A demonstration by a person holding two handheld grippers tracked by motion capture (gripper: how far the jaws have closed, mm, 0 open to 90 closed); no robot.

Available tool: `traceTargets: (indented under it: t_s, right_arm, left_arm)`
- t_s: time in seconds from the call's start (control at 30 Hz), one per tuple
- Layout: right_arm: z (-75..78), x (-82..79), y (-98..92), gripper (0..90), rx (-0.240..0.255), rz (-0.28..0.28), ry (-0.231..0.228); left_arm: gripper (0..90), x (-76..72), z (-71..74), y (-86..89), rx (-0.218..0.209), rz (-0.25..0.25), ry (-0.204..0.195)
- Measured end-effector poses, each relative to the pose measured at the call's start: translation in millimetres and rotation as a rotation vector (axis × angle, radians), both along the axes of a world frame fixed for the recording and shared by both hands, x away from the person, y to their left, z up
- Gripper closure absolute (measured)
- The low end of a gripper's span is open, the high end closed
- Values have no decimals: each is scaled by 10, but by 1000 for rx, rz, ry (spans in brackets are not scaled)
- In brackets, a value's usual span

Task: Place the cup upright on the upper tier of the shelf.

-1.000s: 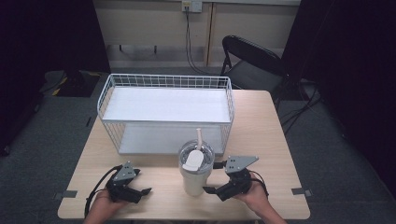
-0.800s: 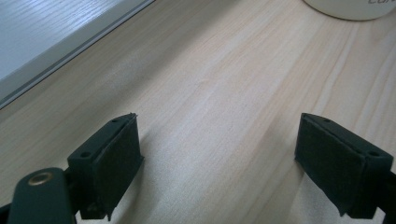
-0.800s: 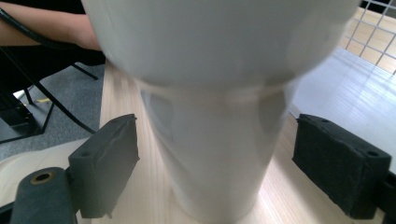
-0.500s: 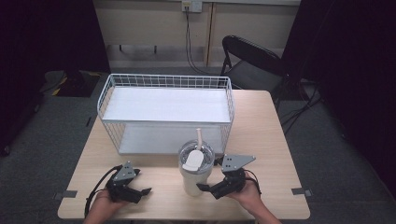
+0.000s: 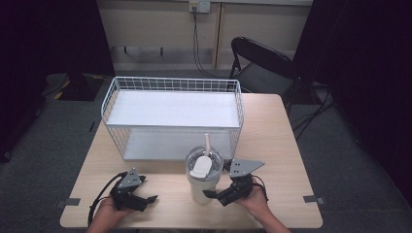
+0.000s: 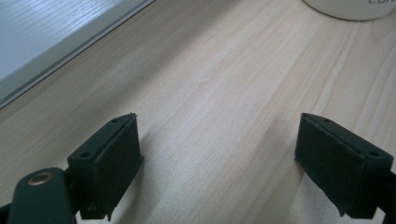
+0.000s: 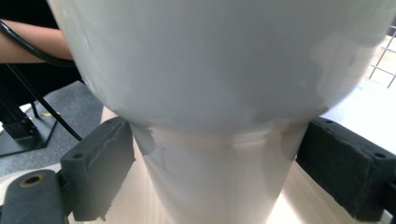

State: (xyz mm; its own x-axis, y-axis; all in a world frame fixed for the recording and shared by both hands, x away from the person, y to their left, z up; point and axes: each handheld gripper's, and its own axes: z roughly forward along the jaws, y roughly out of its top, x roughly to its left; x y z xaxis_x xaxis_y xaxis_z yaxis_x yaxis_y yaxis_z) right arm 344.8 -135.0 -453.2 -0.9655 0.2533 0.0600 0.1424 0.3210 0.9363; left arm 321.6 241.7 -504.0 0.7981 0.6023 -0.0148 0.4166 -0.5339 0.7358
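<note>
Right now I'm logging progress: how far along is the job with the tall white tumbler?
Done: the right gripper has its jaws either side of the tall white straw-lidded tumbler, at its narrow base. In hand: closing; contact is unclear. Left: lifting it, perhaps into the white wire basket. The left gripper sits open on the wooden table.

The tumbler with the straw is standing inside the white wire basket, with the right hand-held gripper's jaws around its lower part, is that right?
Not quite. The tumbler stands on the table in front of the wire basket, not inside it, as the high view shows. The rest holds: the right hand-held gripper has its jaws around the tumbler's lower part.
</note>
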Motion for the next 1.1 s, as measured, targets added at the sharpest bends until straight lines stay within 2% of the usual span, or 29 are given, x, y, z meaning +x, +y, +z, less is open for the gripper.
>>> traceTargets:
  t_s: [0.27, 0.83, 1.1]
  right_arm:
    - [-9, 17, 44, 97, -10, 8, -21]
    - [-98, 50, 77, 88, 67, 21, -21]
    - [-92, 65, 79, 86, 58, 37, -25]
  left_arm:
    - [136, 0, 0, 0, 0, 0, 0]
    - [136, 0, 0, 0, 0, 0, 0]
    - [136, 0, 0, 0, 0, 0, 0]
